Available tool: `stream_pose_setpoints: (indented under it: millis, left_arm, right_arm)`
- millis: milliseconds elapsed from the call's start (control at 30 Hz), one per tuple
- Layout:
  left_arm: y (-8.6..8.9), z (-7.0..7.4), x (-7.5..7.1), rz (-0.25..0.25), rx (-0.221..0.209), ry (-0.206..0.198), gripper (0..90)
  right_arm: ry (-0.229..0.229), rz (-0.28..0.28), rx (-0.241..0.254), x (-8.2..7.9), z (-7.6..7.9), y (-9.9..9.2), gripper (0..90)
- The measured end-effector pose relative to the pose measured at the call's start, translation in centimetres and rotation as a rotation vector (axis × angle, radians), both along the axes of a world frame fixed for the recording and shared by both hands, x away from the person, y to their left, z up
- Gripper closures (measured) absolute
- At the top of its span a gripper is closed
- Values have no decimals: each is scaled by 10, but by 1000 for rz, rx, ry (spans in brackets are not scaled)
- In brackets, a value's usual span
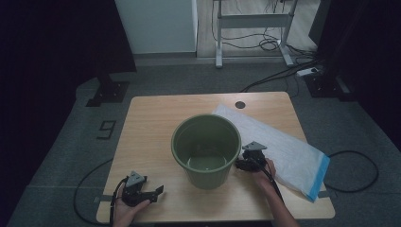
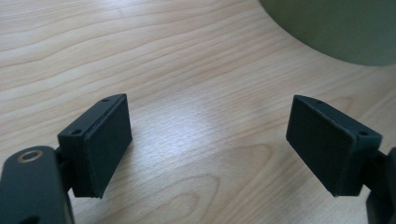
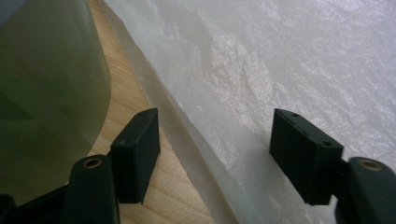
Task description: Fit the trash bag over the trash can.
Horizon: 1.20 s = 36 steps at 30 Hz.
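A green plastic bucket [image 1: 206, 151] stands upright in the middle of the wooden table [image 1: 146, 127]. A white plastic bag [image 1: 283, 151] with a blue end lies flat to its right. My right gripper [image 1: 247, 160] sits just right of the bucket's wall, over the bag's near edge. In the right gripper view it [image 3: 215, 119] is open, with the bag [image 3: 289, 70] spread below the jaws and the bucket [image 3: 46, 84] at the left. My left gripper [image 1: 157, 194] rests near the table's front left, open [image 2: 208, 107] over bare wood, with the bucket [image 2: 336, 28] ahead to the right.
A small dark round cap [image 1: 240, 104] sits in the table near its far edge. Cables [image 1: 350, 170] trail over the grey floor around the table. A desk frame [image 1: 253, 28] and dark stands are farther back.
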<state>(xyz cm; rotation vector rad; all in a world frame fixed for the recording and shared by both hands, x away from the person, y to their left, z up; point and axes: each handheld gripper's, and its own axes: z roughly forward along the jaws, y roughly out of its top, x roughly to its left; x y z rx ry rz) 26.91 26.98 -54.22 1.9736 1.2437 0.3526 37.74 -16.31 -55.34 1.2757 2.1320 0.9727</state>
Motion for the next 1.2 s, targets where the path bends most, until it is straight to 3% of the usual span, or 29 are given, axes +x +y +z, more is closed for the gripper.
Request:
stream_pose_setpoints:
  millis: [100,200,267,333,367,500,600,700,767,800,867,967,1000,1033,1200]
  left_arm:
    - [3,4,0,13,-32,-1,134]
    - [4,4,-1,11,-22,-2,134]
    - [4,2,-1,12,-10,0,135]
    - [4,1,-1,17,8,1,135]
    - [5,1,-1,15,15,1,135]
    - [6,1,0,23,8,1,138]
    - [6,1,0,22,11,0,138]
    - [6,1,0,25,10,-2,138]
    - [6,1,0,28,9,-3,139]
    - [7,1,0,30,10,-3,139]
    - [7,0,-1,34,9,-2,139]
    - [7,0,-2,34,10,-1,139]
    - [6,0,-2,34,11,0,139]
    - [6,-1,-1,31,12,5,139]
    - [6,0,0,24,-7,15,143]
  right_arm:
    - [15,7,30,1,0,-3,454]
    - [12,11,29,2,1,-6,714]
    - [5,9,-1,3,3,-7,883]
    - [-15,18,-45,3,3,-9,891]
    - [-28,25,-34,2,4,-11,891]
    - [-80,-26,202,-2,24,-33,891]
    - [-133,-44,312,-8,50,-51,891]
    - [-156,-42,311,-12,58,-56,891]
    - [-178,-49,349,-15,66,-62,892]
    - [-212,-67,380,-18,76,-67,892]
    - [-229,-72,397,-19,82,-70,892]
    - [-295,-103,434,-24,103,-77,892]
    - [-344,-106,463,-29,120,-81,892]
    - [-344,-106,463,-29,120,-81,892]
    - [-459,-78,506,-45,165,-86,893]
